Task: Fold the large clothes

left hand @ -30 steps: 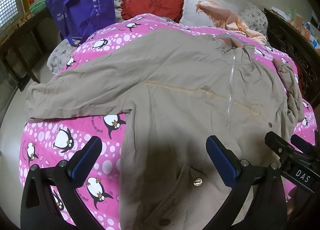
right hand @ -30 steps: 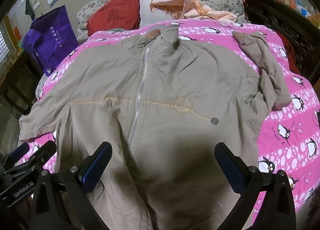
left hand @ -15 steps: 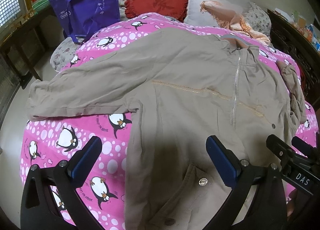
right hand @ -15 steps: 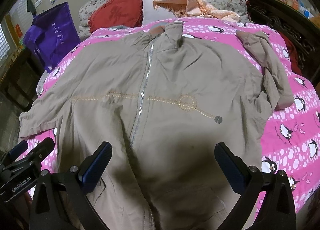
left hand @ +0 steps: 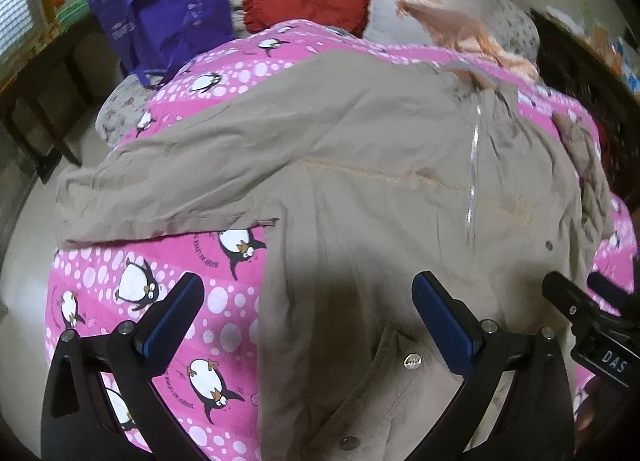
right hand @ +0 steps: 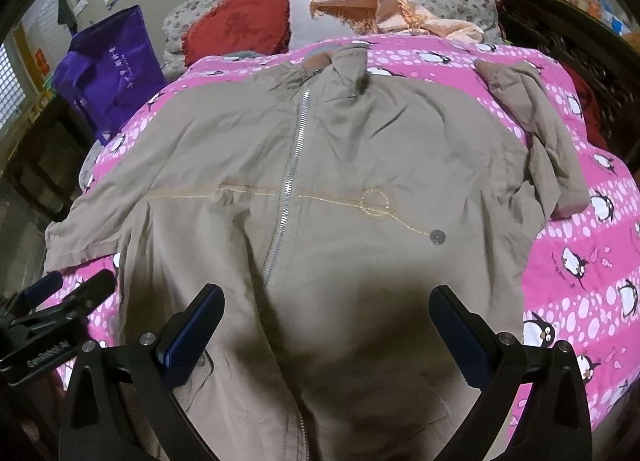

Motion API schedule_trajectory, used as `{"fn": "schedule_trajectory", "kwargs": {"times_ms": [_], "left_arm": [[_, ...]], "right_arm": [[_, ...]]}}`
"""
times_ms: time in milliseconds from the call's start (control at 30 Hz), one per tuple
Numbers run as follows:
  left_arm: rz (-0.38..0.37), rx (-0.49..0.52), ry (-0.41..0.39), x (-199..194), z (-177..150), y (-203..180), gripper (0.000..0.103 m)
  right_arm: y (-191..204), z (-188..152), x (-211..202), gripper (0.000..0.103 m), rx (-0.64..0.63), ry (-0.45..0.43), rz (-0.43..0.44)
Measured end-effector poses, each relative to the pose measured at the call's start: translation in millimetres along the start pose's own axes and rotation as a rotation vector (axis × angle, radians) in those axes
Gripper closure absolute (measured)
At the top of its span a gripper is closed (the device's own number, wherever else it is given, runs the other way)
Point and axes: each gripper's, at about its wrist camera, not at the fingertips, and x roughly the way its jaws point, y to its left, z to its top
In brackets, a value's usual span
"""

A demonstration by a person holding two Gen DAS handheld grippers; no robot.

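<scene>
**Jacket flat, both grippers wide above its hem**

Your pink penguin bedspread (right hand: 580, 221) carries the tan jacket (right hand: 360, 149) spread front-up, zipper (right hand: 286, 189) closed, one sleeve bunched at its right. Your right gripper (right hand: 326, 309) and left gripper (left hand: 308, 301) hover over the hem, jaws apart, holding nothing

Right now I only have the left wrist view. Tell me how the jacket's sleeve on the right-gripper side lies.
Observer: That sleeve is bent back on itself beside the khaki jacket, on the penguin quilt, with its cuff toward the pillows.
Operator: Report the right gripper's state.
Observer: The right gripper is open over the jacket's lower front and holds nothing.
Operator: Place the zipper against it.
Observer: The zipper runs down between its fingers, nearer the left one.
</scene>
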Motion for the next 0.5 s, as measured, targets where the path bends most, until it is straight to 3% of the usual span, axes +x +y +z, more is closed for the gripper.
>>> {"fn": "schedule_trajectory", "kwargs": {"times_ms": [333, 500], "left_arm": [[0.050, -0.127, 0.003, 6.1, 1.8, 57.3, 0.000], [0.070, -0.135, 0.010, 10.3, 0.3, 68.5, 0.000]], "right_arm": [[6.1, -0.9, 8.1, 0.000, -0.010, 0.019, 0.008], [12.8, -2.3, 9.5, 0.000, -0.033, 0.025, 0.011]]}}
